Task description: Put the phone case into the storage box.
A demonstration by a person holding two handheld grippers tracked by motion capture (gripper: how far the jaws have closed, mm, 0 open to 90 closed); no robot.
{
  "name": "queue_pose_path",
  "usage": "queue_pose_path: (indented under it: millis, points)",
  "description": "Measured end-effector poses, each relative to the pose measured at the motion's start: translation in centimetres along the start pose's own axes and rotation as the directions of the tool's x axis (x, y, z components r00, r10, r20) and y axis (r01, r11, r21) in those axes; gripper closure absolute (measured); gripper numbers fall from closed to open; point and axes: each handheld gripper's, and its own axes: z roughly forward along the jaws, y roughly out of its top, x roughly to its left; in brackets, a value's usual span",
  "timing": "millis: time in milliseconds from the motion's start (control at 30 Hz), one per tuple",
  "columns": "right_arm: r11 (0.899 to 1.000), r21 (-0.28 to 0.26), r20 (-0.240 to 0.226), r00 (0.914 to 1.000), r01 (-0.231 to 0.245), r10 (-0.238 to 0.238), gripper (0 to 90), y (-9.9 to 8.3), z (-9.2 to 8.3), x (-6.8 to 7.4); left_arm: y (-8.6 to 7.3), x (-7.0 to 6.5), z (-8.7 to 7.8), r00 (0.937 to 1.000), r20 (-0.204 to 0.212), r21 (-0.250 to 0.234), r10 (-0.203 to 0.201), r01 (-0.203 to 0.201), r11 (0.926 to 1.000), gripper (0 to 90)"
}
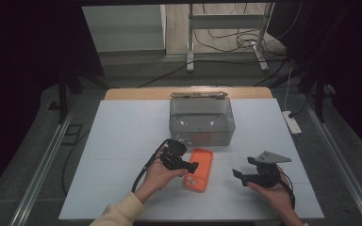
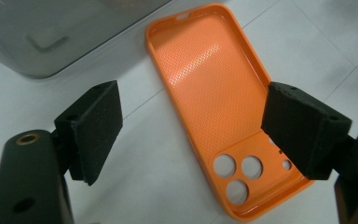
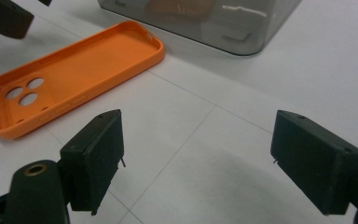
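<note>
One orange phone case point(image 1: 198, 170) lies hollow side up on the white bench point(image 1: 122, 141), before one clear box point(image 1: 202, 121). Left tongs point(image 1: 192, 166) gape over it; right tongs point(image 1: 238, 174) gape, empty. Dark room.

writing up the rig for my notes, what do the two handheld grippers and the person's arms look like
Both are black. The left gripper trails a black cable toward the pale yellow sleeve. The right gripper carries a grey three-cornered plate on top, with a black cable by the wrist. Each has two blocky black fingers with rough, foam-like pads and a brass-coloured insert in the body.
</note>
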Motion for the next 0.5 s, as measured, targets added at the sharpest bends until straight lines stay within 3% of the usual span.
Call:
queue_pose_path:
  millis: [500]
  points:
    - [1.000, 0.002, 0.004, 1.0000, -0.001, 0.001, 16.9, 0.0, 0.0, 0.0, 0.1, -0.5, 1.2, 0.9999, -0.014, 0.017, -0.008, 0.009, 0.9998, 21.2]
